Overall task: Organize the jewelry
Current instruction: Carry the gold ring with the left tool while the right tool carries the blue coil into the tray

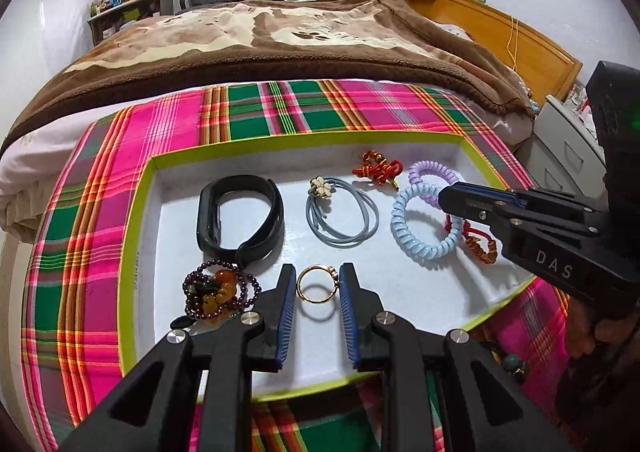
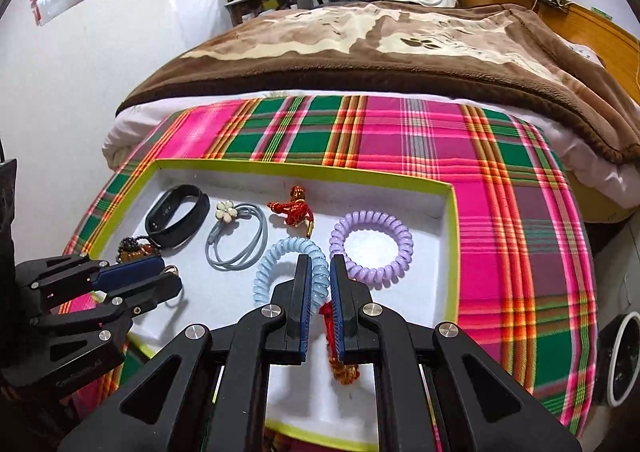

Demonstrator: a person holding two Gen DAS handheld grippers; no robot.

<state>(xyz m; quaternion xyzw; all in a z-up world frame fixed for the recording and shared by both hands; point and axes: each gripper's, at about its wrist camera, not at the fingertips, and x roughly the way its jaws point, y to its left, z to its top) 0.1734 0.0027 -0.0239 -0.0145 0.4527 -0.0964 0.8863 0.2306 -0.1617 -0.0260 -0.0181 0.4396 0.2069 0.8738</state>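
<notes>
Left gripper (image 1: 318, 288) is spread approx. ring-width, w/ a gold ring (image 1: 317, 284) sitting between its blue pads (image 1: 287, 308). Right-hand pad looks to touch the ring's ornament side; left pad is just beside the band, can't tell if touching. Ring looks to rest on the white floor of the tray (image 1: 136, 236), near the front edge, not clamped.

Right gripper (image 2: 320, 280) is almost pressed together, only a narrow slit left, pinching a red cord bracelet (image 2: 334, 336) w/ amber-colored beads. Cord runs down between the pads and bunches below them. Fingertips sit over the rim of the blue coil hair tie (image 2: 290, 272); touching or just above, can't tell.

Other items in the tray: black watch band (image 1: 240, 218) at back left, bead bracelet (image 1: 220, 294) just left of the left gripper, grey hair tie w/ a white flower (image 1: 340, 212) in the middle, red knot charm (image 1: 378, 168) at the back, purple coil hair tie (image 2: 372, 244) touching the blue one. Tray lies on a pink-green plaid cloth (image 2: 480, 192) at the foot of a bed w/ a brown blanket (image 2: 360, 52).
</notes>
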